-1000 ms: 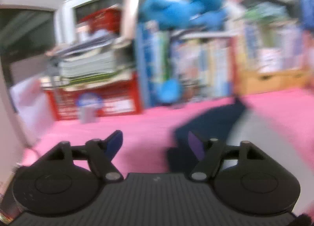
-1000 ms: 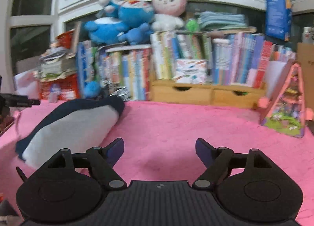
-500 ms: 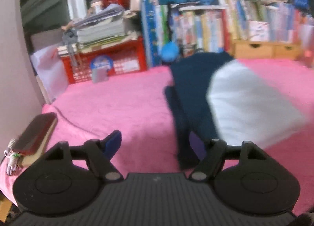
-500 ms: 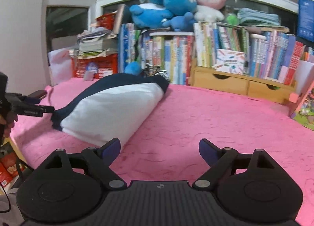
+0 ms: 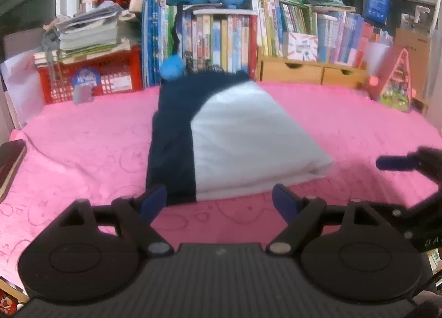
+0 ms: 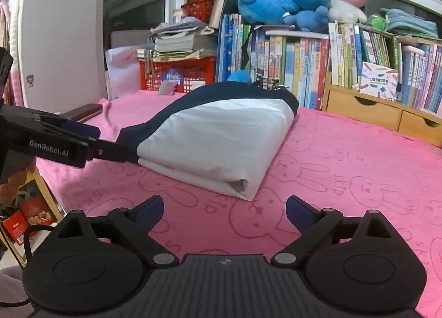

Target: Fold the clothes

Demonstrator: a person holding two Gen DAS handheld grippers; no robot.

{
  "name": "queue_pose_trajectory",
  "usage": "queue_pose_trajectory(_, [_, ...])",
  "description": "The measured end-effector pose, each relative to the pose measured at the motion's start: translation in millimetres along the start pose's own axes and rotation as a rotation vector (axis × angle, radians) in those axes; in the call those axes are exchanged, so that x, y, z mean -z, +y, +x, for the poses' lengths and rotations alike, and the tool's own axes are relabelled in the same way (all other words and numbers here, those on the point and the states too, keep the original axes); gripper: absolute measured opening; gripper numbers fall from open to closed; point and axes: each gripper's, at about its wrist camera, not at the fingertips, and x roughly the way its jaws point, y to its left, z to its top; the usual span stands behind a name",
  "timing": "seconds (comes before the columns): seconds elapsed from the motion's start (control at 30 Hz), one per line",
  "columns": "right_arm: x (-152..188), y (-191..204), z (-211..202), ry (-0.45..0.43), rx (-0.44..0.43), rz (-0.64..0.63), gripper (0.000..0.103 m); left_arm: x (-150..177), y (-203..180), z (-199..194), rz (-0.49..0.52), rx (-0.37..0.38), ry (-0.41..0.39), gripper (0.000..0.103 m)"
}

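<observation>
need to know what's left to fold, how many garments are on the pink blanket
1: a navy and white folded garment lies on the pink blanket, in front of the bookshelf. Anything lying outside both views would be hidden.

A folded garment (image 5: 243, 135) lies flat on the pink cloth, near the middle of the surface and running from the near edge toward the far bookshelves. It is two-toned: a broad white panel (image 6: 218, 141) covers most of the top and the right side, while a navy part (image 5: 172, 135) runs along the left edge and curves across the far end. At the near right corner (image 6: 240, 187) the stacked white layers show as a soft, rounded fold. Its top looks smooth.
</observation>
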Motion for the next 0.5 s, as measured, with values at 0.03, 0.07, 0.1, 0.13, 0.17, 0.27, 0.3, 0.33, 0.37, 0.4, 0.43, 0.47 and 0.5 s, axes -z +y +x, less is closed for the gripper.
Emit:
queue_pose_trajectory(0.03, [-0.6,-0.7,0.8,0.001,0.001,-0.001,0.098,0.7,0.4,1.4,-0.001,0.001,0.004,0.085])
queue_pose_trajectory(0.07, [-1.2,-1.4,1.6,0.002,0.003,-0.001,0.098,1.3,1.1,2.9,-0.002,0.001,0.009,0.085])
queue_pose_trajectory(0.1, [-1.9,-2.1,2.3,0.003,0.004,-0.002,0.098,1.9,2.0,4.3,-0.005,0.001,0.013,0.085])
queue_pose_trajectory(0.13, [-2.5,-2.8,3.1,0.004,0.006,-0.002,0.098,2.4,3.0,5.7,-0.007,-0.001,0.017,0.085])
queue_pose_trajectory(0.17, [-3.4,-4.1,3.5,0.005,0.01,-0.007,0.099,2.9,4.0,7.1,-0.01,-0.002,0.021,0.085])
queue_pose_trajectory(0.27, [-7.9,-13.4,2.3,0.002,0.042,-0.026,0.101,4.3,9.8,11.3,-0.033,-0.005,0.03,0.085])
queue_pose_trajectory(0.3, [-9.5,-18.3,2.1,0.002,0.053,-0.025,0.101,4.7,12.3,12.9,-0.042,-0.005,0.033,0.085])
queue_pose_trajectory(0.33, [-11.1,-24.2,2.3,0.002,0.062,-0.019,0.101,4.8,15.1,14.7,-0.053,-0.004,0.037,0.085])
queue_pose_trajectory(0.37, [-13.1,-30.1,3.1,0.004,0.068,-0.008,0.101,2.1,22.1,16.9,-0.083,0.009,0.036,0.085])
queue_pose_trajectory(0.4, [-15.8,-37.7,5.3,0.008,0.062,0.012,0.101,-1.5,30.7,19.1,-0.119,0.026,0.034,0.085])
queue_pose_trajectory(0.43, [-18.7,-46.2,8.1,0.013,0.05,0.037,0.101,-5.2,39.3,21.4,-0.156,0.042,0.032,0.085])
queue_pose_trajectory(0.47, [-21.8,-55.6,11.9,0.019,0.033,0.067,0.101,-8.8,47.8,23.7,-0.192,0.059,0.03,0.085])
queue_pose_trajectory(0.5, [-25.3,-65.9,16.9,0.026,0.013,0.106,0.101,-12.4,56.4,25.9,-0.229,0.076,0.027,0.085])
